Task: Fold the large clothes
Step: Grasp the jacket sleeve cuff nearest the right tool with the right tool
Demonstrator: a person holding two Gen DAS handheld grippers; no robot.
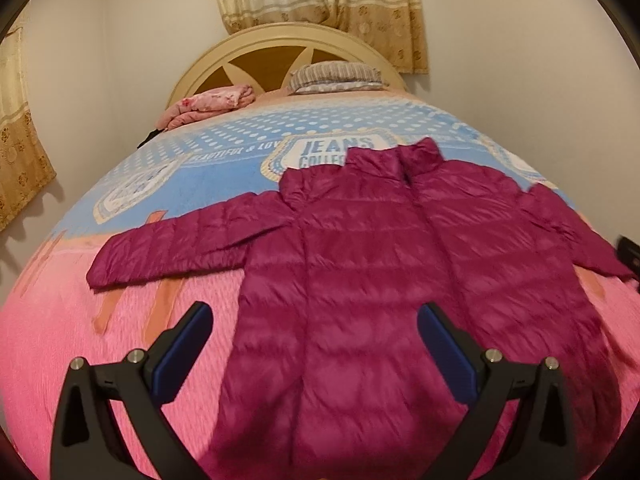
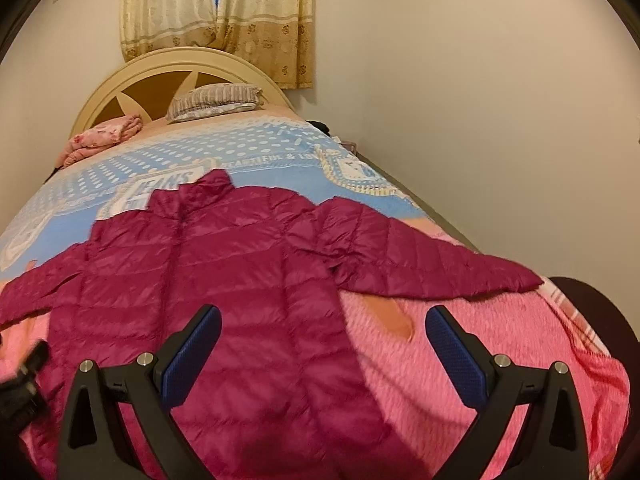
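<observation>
A magenta quilted puffer jacket [image 1: 384, 264] lies flat on the bed, collar toward the headboard, both sleeves spread out sideways. It also shows in the right wrist view [image 2: 224, 280]. My left gripper [image 1: 316, 320] is open and empty, held above the jacket's lower left part. My right gripper [image 2: 324, 324] is open and empty, held above the jacket's lower right edge. The left sleeve [image 1: 168, 248] and the right sleeve [image 2: 420, 264] lie on the blanket. The left gripper's body shows at the left edge of the right wrist view [image 2: 22, 384].
The bed has a pink and blue blanket [image 1: 80, 352] and a cream headboard [image 1: 280, 44]. A folded pink cloth [image 1: 208, 106] and a striped pillow [image 1: 336, 76] lie at the head. A wall runs close along the right side [image 2: 500, 140]. Curtains [image 1: 320, 4] hang behind.
</observation>
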